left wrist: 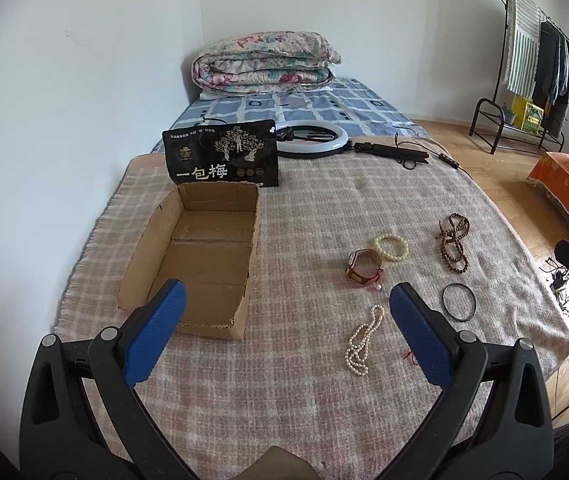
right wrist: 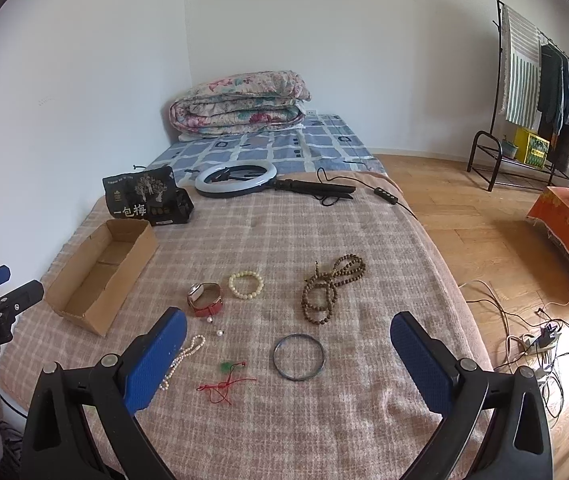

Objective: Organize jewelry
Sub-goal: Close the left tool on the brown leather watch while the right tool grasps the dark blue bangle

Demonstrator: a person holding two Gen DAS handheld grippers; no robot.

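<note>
Since both claws hang wide open and empty over the near edge of the checked pink blanket (right wrist: 324, 240) on the bed, risk is ahead: the thin red cord with green bead (right wrist: 226, 380) and white pearl strand (left wrist: 364, 336) may slip or snag on the weave. Jewelry lies scattered mid-blanket: red-strapped watch (right wrist: 204, 300), cream bead bracelet (right wrist: 246, 285), brown wooden bead string (right wrist: 330, 288), dark thin bangle (right wrist: 299, 357). Open brown cardboard box (left wrist: 204, 264) sits empty toward the left edge.
</note>
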